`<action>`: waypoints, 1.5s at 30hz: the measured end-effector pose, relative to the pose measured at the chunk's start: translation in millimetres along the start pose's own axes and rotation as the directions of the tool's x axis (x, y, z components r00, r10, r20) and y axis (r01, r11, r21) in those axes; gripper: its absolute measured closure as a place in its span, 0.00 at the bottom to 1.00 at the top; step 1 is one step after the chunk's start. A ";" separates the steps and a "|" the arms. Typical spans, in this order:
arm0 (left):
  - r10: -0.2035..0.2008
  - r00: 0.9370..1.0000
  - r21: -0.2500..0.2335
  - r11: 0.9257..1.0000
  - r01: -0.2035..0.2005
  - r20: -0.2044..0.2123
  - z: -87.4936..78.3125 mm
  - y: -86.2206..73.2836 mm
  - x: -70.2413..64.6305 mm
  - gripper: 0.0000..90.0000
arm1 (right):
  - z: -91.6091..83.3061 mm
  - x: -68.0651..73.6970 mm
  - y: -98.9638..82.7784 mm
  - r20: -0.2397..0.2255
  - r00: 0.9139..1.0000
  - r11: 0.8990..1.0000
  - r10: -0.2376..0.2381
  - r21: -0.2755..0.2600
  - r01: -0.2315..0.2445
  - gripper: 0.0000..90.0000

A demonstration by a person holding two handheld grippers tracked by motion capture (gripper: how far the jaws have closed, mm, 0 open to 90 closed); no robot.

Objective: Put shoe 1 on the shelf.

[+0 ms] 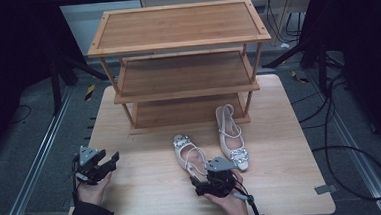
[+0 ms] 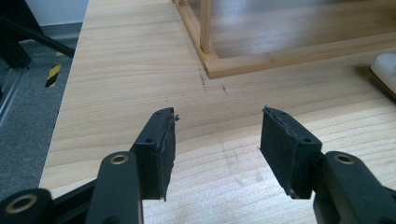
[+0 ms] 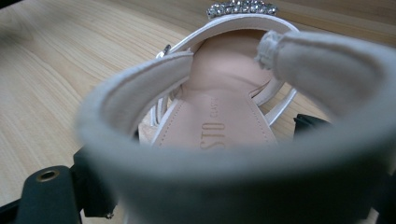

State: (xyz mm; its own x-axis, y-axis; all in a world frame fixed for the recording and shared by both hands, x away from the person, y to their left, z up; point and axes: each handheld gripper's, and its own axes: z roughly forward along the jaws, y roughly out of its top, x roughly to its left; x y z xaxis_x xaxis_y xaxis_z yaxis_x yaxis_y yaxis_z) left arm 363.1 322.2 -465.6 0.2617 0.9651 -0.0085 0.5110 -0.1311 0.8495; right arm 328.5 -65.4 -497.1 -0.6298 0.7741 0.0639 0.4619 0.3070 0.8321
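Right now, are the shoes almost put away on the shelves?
Not yet. All tiers of the wooden rack look bare, so nothing is stored. Both white shoes lie on the table: the left shoe has its heel at the right tool, whose jaws sit either side of the heel; I can't tell if it is gripped. The left tool waits open with nothing in it. The right shoe is untouched.

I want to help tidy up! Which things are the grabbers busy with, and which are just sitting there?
In the job:
- left shoe, its heel right at the right gripper
- right gripper, jaws either side of that heel
- left gripper, open over the table

Just sitting:
- other shoe
- wooden shoe rack, shelves bare
- cables on the floor
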 end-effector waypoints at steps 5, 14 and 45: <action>0.002 1.000 0.003 1.000 -0.002 0.007 1.2 -0.4 0.6 0.50 | 6.5 0.6 -0.6 -0.005 1.000 1.000 0.008 -0.017 -0.008 0.26; 0.008 1.000 0.019 1.000 -0.008 0.011 4.6 0.1 -0.4 0.51 | 4.0 4.6 0.5 0.025 0.999 0.999 -0.021 -0.028 0.022 0.42; 0.004 1.000 0.010 1.000 -0.005 0.005 3.1 1.5 1.2 0.52 | -3.3 -8.5 31.5 0.014 0.999 0.996 0.050 -0.080 -0.049 0.44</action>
State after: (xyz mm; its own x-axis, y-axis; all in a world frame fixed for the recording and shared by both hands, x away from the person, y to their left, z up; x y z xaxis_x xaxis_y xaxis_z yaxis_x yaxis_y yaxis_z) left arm 366.7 322.4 -466.0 0.2680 0.9634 -0.0073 0.5181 -0.1377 0.8441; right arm 346.4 -64.2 -469.6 -0.5970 0.7963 0.0976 0.4406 0.2238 0.8694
